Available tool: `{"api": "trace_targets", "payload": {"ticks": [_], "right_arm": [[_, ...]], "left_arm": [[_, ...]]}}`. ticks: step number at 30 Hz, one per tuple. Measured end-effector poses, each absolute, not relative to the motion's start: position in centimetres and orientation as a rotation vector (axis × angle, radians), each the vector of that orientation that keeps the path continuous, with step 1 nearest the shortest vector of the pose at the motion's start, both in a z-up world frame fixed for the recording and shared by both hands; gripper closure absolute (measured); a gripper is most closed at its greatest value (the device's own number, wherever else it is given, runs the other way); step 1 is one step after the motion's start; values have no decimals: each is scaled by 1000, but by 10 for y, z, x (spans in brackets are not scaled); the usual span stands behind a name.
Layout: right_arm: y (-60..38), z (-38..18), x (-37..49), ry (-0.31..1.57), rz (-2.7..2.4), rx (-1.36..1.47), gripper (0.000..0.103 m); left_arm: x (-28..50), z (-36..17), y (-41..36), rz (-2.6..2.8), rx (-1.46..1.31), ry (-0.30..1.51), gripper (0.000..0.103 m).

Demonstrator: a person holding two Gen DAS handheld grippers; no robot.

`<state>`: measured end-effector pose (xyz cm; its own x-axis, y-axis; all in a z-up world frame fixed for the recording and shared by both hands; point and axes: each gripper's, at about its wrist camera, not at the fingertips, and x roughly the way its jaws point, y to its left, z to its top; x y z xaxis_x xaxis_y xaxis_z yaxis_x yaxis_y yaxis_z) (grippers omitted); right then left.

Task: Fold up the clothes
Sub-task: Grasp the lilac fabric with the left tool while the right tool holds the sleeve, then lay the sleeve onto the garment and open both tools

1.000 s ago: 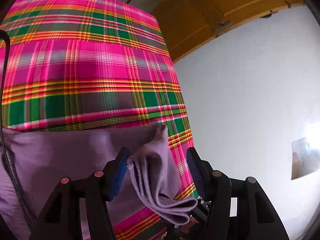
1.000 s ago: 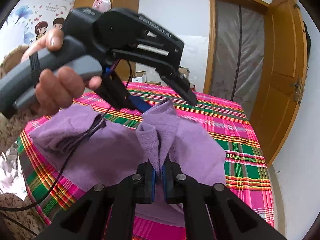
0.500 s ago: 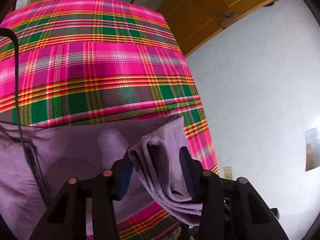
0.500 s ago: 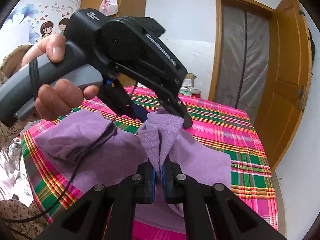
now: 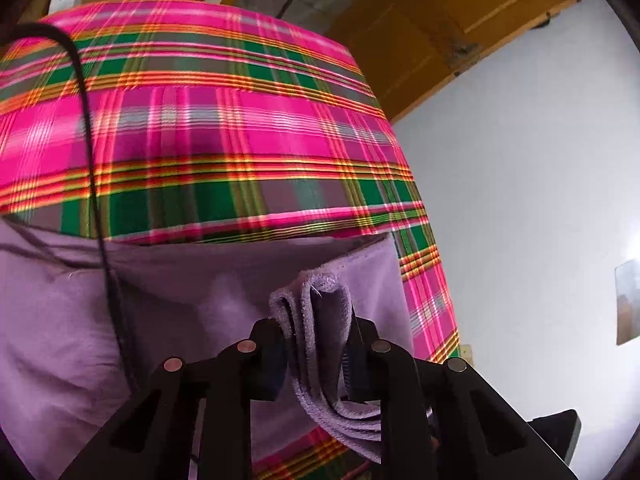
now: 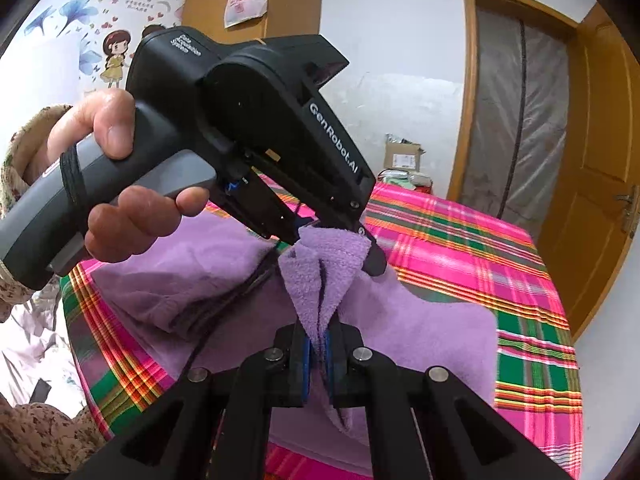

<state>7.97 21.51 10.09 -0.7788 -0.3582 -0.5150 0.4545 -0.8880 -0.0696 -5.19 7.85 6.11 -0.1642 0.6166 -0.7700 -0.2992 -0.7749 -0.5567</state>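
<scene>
Near the right edge of the pink-and-green plaid-covered table point(image 6: 472, 240), the soft lilac fleece garment point(image 6: 420, 332) is lifted in a bunched fold, the left gripper point(image 5: 316, 344) having just closed onto it, while the right gripper point(image 6: 318, 356) clamps it lower down.

Purple towel point(image 6: 420, 328) — bunched, folded edge raised — on plaid.

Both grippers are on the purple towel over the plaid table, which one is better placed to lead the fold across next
Probably the right gripper: its jaws are shut flat on the purple towel, a settled pinch. The left gripper has just been closing around a thick bunched fold that sits between its jaws, so its hold looks less sure.
</scene>
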Motion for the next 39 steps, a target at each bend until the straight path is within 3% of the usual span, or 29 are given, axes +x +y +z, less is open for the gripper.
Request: {"api": "trace_targets", "payload": {"ticks": [10,23,30,39], "right_arm": [[199,76,66,280,-2521,837,97],[194,56,53,250,-2454,971,96],[193,56,52,251,-2412,1011,84],[220,76,57,43,-2325,997,82]], "left_arm": [[-59,17,58,1975,-1598,-418,82],[-64,-1,51,1965,-1625,-447,82],[-65,-4,48,1960,-1630,-465,80],[-64,-1,39,1984,-1634,-507,80]]}}
